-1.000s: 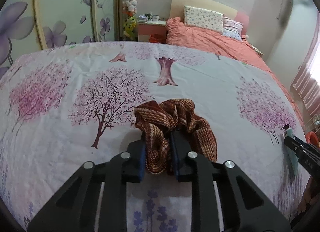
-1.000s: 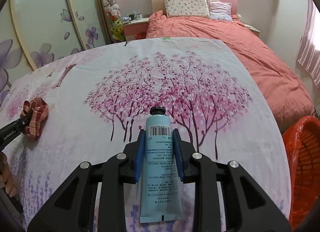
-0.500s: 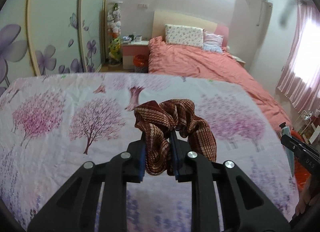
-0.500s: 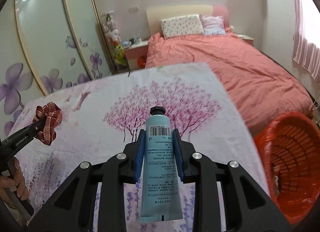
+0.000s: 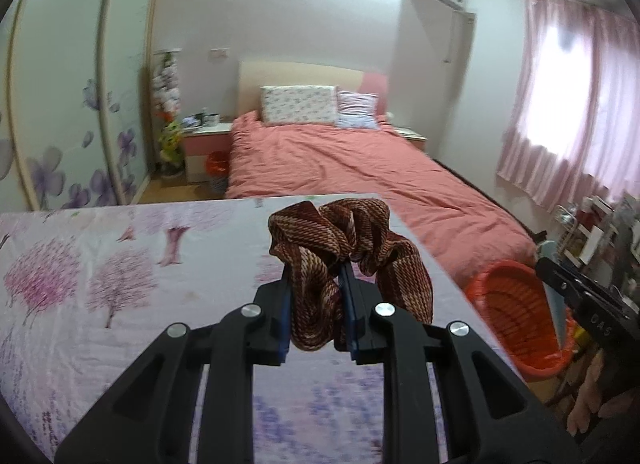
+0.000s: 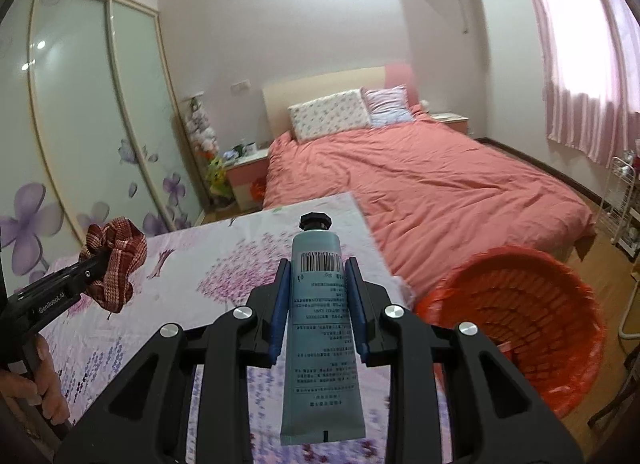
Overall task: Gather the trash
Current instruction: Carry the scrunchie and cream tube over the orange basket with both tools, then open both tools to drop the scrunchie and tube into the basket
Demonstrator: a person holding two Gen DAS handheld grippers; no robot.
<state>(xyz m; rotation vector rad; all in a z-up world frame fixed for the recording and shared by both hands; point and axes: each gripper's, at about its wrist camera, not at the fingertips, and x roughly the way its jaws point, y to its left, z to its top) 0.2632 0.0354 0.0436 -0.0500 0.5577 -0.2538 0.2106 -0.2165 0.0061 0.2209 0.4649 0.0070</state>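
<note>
Left gripper [image 5: 314, 304] of mine is clamped on a brown striped fabric scrunchie [image 5: 348, 248], right gripper [image 6: 318, 304] pinching a teal plastic cream tube [image 6: 320, 344], both held above the blossom-print tablecloth [image 6: 224, 264], round orange plastic basket [image 6: 516, 328] just right.

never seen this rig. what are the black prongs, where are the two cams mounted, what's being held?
No robot: a person holds a two-finger gripper in each hand, with a fisheye camera on each looking along the fingers. In the left wrist view, the left gripper is shut on a brown striped scrunchie. In the right wrist view, the right gripper is shut on a teal tube with a black cap. Below both is a surface under a floral cloth. An orange basket stands off its right edge, likely for the trash. A pink bed lies behind.
</note>
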